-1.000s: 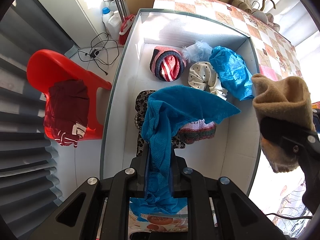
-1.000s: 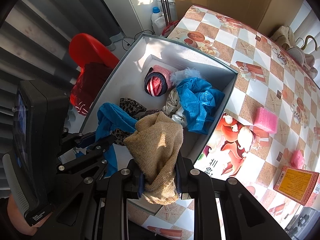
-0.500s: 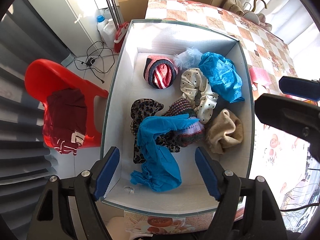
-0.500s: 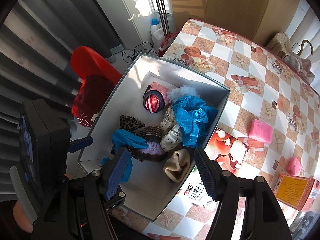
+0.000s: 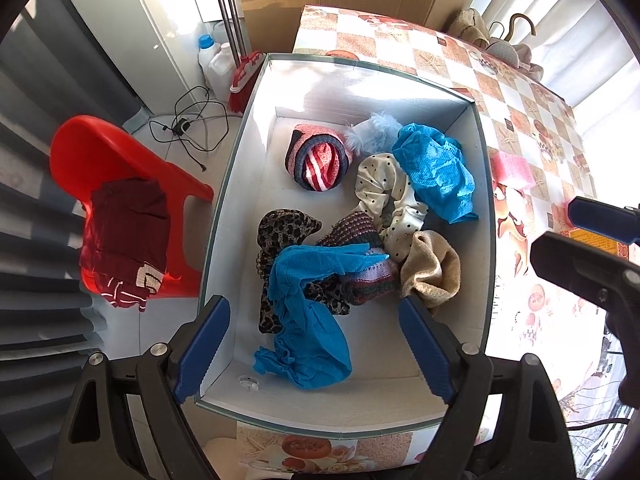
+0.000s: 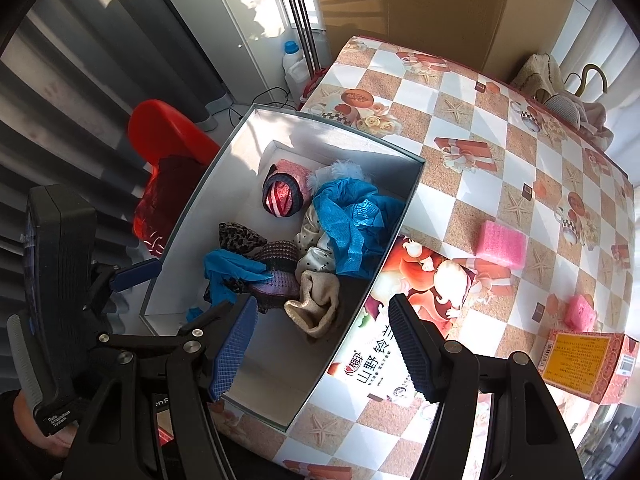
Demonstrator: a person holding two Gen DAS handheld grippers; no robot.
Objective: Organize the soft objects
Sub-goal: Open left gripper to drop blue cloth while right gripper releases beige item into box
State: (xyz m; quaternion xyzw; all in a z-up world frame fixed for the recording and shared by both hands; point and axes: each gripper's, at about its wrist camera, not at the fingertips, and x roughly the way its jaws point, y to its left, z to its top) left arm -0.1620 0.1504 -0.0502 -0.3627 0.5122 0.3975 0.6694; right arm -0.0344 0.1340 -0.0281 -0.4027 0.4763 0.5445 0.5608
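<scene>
A white box (image 5: pixel 256 92) (image 6: pixel 224 168) sits on the table edge and holds several soft items. A long blue cloth (image 5: pixel 308 312) (image 6: pixel 228 272) lies near its front. A beige knit piece (image 5: pixel 432 268) (image 6: pixel 316 300) lies at the front right. A striped red hat (image 5: pixel 320 160) (image 6: pixel 282 196), a dotted white cloth (image 5: pixel 384 188) and a second blue cloth (image 5: pixel 436 168) (image 6: pixel 356 216) lie further back. My left gripper (image 5: pixel 314 350) is open and empty above the box front. My right gripper (image 6: pixel 320 348) is open and empty above the box's right wall.
A checkered tablecloth (image 6: pixel 500 152) carries two pink sponges (image 6: pixel 502 244) (image 6: pixel 582 312) and an orange carton (image 6: pixel 584 360). A red chair (image 5: pixel 120 184) with dark red clothing stands left of the box. A broom (image 5: pixel 240 68), bottles and cables are on the floor behind.
Both grippers opened and rose. The long blue cloth dropped from the left gripper and the beige knit piece dropped from the right gripper into the box.
</scene>
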